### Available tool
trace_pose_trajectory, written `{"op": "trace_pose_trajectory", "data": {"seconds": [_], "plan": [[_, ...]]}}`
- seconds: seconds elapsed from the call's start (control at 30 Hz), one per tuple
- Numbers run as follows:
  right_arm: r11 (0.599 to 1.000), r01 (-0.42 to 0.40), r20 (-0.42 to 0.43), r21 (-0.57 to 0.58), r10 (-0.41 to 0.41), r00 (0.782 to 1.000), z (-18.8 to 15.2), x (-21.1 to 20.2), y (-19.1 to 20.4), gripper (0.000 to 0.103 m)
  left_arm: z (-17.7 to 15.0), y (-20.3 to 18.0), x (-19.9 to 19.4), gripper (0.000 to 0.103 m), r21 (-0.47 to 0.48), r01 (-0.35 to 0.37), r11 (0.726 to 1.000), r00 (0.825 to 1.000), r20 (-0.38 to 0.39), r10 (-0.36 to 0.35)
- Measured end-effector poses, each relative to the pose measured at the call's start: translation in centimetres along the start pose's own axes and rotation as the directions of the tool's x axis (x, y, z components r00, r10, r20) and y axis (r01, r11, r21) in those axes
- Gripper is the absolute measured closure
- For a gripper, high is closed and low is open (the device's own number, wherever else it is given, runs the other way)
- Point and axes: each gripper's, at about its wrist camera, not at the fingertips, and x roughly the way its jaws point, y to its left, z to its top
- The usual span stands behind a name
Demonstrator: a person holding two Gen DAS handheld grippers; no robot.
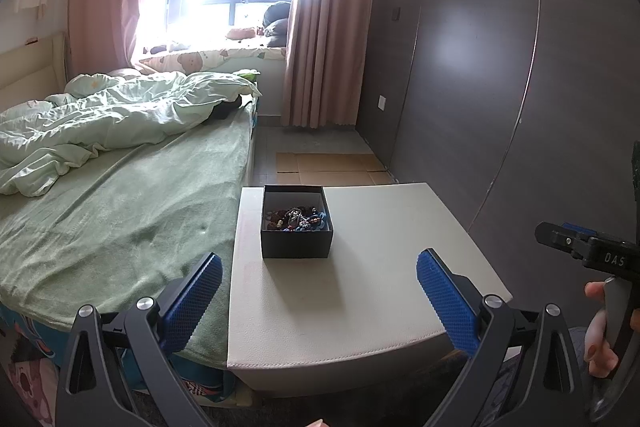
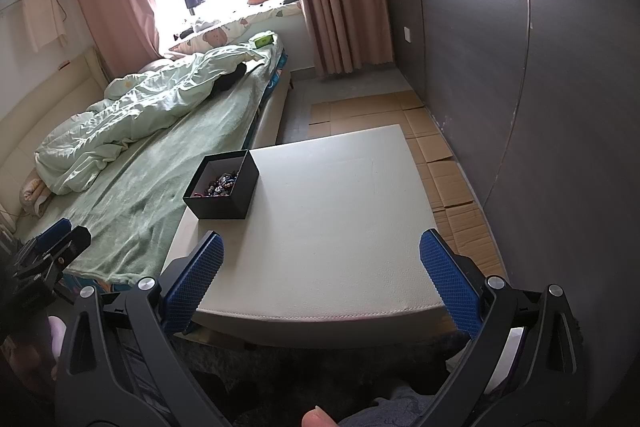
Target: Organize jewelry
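— So, how do the tools stand?
— Left tool [image 1: 320,283] and right tool [image 2: 320,267] both gape wide, holding nothing, above the near edge of the worktop [image 2: 340,211].
— And the jewelry [image 1: 295,218]?
— Heaped in the black box [image 1: 296,241] on the worktop's bed [image 1: 120,195] side.
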Motion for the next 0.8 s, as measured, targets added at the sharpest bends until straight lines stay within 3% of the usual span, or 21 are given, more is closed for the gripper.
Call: {"op": "trace_pose_trajectory", "data": {"seconds": [0.8], "plan": [[1.0,0.004,0.001,0.004,-0.004,1.0,0.02,0.0,-0.32,0.005,-0.01,-0.23,0.82,0.008,0.014,-0.006,1.0,1.0,-0.028,0.007]]}}
